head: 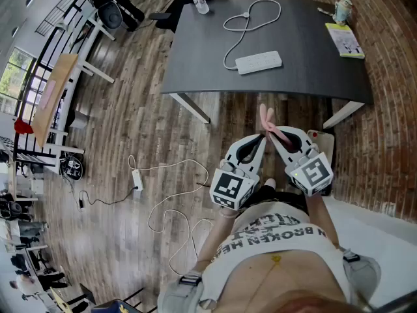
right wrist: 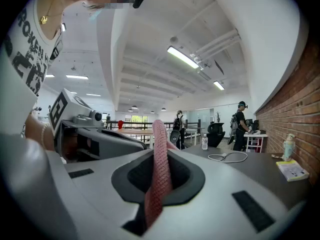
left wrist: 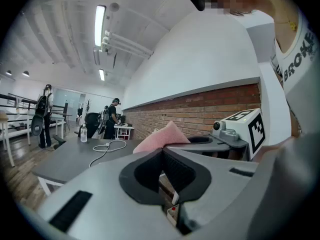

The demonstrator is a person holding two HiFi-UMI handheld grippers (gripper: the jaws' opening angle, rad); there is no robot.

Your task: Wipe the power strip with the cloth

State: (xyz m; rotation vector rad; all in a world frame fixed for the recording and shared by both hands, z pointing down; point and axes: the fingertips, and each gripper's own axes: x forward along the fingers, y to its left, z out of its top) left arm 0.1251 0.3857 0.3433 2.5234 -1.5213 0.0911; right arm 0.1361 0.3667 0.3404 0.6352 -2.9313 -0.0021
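The white power strip (head: 258, 62) lies on the dark grey table (head: 306, 77), its cable (head: 251, 15) looped behind it. Both grippers are held side by side in front of the person's body, well short of the table. My right gripper (head: 271, 136) (right wrist: 160, 156) is shut on a pink cloth (head: 268, 120) (right wrist: 159, 144), which sticks up past its tips. My left gripper (head: 261, 137) (left wrist: 162, 153) is shut with nothing between its pads. In the left gripper view the cloth (left wrist: 160, 135) shows just beyond the jaws, beside the right gripper's marker cube (left wrist: 245, 129).
On the table stand a water bottle (head: 201, 2), a yellow booklet (head: 345, 40) and a small figure (head: 343, 8). A brick wall (head: 391, 77) runs along the right. A second power strip with cable (head: 137, 178) lies on the wooden floor. People stand in the background (right wrist: 242, 125).
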